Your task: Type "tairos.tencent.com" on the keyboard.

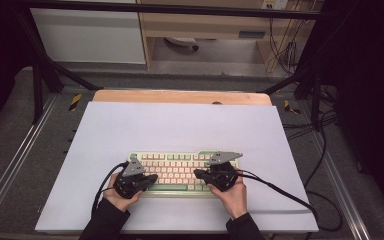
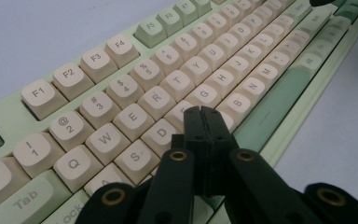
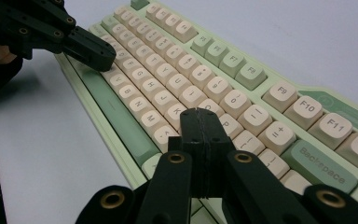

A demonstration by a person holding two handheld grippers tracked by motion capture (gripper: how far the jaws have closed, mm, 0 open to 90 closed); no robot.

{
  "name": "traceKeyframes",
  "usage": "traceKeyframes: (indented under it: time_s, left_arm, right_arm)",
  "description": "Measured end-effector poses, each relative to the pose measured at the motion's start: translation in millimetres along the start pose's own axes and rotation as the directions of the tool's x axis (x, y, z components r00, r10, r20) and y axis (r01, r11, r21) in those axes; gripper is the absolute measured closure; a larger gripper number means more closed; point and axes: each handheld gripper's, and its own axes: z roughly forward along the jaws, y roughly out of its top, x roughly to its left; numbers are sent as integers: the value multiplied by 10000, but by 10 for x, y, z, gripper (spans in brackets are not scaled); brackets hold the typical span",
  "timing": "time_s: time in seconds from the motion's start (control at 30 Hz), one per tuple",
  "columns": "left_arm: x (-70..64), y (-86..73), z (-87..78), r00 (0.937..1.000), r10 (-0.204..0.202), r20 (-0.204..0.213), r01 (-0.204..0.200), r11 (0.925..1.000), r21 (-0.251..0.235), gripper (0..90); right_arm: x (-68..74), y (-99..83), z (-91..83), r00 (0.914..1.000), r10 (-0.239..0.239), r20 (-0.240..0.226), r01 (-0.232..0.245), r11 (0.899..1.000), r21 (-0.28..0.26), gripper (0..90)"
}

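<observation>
Pale green and cream, the keyboard (image 1: 177, 172) lies flat on the white sheet (image 1: 180, 125) that covers the table, near the edge closest to us and roughly centred between our two forearms. We hold the left gripper (image 1: 152, 177) over the keyboard's left half and the right gripper (image 1: 198, 173) over its right half, the two tips pointing inward toward each other with a stretch of keys between them.

Along the left gripper view we see our left gripper (image 2: 206, 113) with its black jaws pressed together, nothing between them, the tip sitting just above the letter rows near the F and G keys (image 2: 205, 94). The green space bar (image 2: 279, 100) runs off to the right of that tip.

Along the right gripper view our right gripper (image 3: 199, 116) is likewise closed flat on itself and holds nothing, its tip low over the keys below the number row; whether it touches a key we cannot tell. The Backspace key (image 3: 320, 164) lies just to its right.
</observation>
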Motion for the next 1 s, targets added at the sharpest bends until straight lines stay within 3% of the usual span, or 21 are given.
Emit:
traceKeyframes:
  time_s: [0.5, 1.0]
  left_arm:
    - [-11, -13, 19, 10000, 79, -21, -79, 9999, 67, 900]
    - [29, 9, -105, 10000, -14, -85, 12, 9996, -272, 900]
  right_arm:
    - [1, 6, -12, 10000, 36, 9, -36, 10000, -26, 900]
    - [4, 7, -17, 10000, 30, 4, -30, 10000, -29, 900]
